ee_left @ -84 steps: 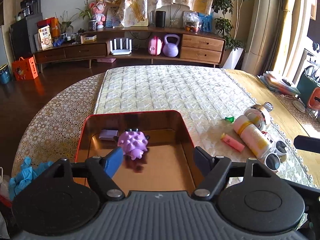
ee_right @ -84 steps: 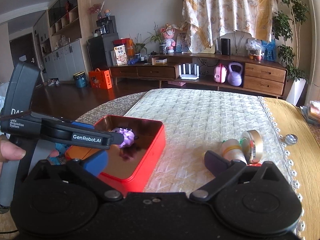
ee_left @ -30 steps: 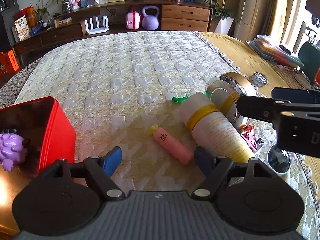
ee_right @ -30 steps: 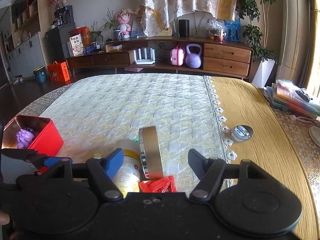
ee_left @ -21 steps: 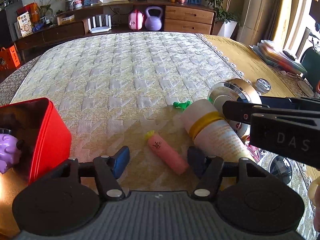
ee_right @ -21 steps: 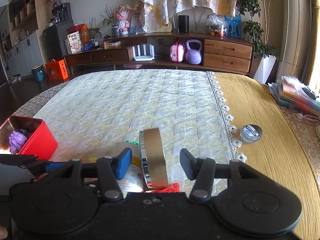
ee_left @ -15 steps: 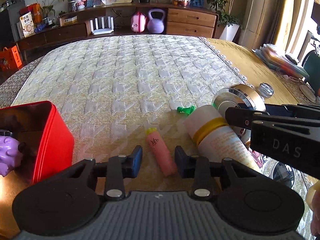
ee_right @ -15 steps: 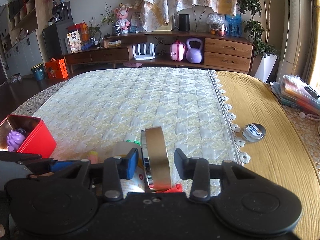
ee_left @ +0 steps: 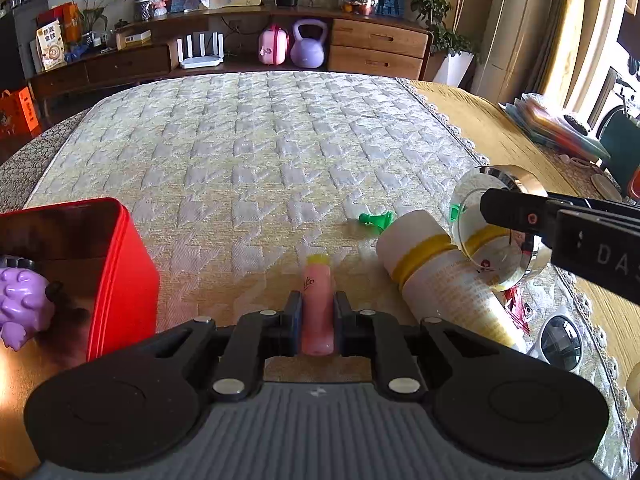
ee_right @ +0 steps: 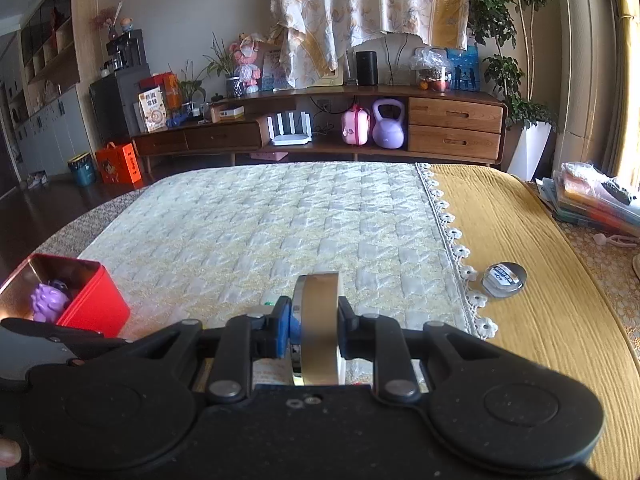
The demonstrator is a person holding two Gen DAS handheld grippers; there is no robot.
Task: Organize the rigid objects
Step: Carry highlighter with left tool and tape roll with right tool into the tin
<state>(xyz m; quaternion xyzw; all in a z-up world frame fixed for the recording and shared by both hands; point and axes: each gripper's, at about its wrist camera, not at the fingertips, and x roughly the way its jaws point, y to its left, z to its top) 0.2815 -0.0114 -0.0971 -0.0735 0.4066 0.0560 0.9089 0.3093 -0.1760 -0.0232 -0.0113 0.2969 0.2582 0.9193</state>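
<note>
At the far left stands an open red metal tin (ee_left: pixel 120 264) on the quilted cream-and-yellow worktop cover (ee_left: pixel 256 152), with a purple spiky plastic toy (ee_left: pixel 22 308) lying inside it. Right of the tin, the left gripper (ee_left: pixel 316 316) is clenched on a pink cylindrical tube with a yellow cap (ee_left: pixel 316 304); the tube lies along the line of the fingers, capped end pointing away, and its lower end rests on the cover. Beyond it, a small green plastic piece (ee_left: pixel 374 220) lies on the quilt. Just right of the tube lies a white cylindrical bottle with a yellow band (ee_left: pixel 436 284), on its side. Next comes a round gold-rimmed metal case with a shiny face (ee_left: pixel 500 232), standing on its edge against the bottle; the right gripper (ee_right: pixel 314 326) is clamped on it, one pad on each flat face. A red wrapper (ee_left: pixel 516 308) and round dark-lensed sunglasses (ee_left: pixel 560 340) lie below it. On the mustard cloth at far right sits a small round silver tin (ee_right: pixel 503 279).
</note>
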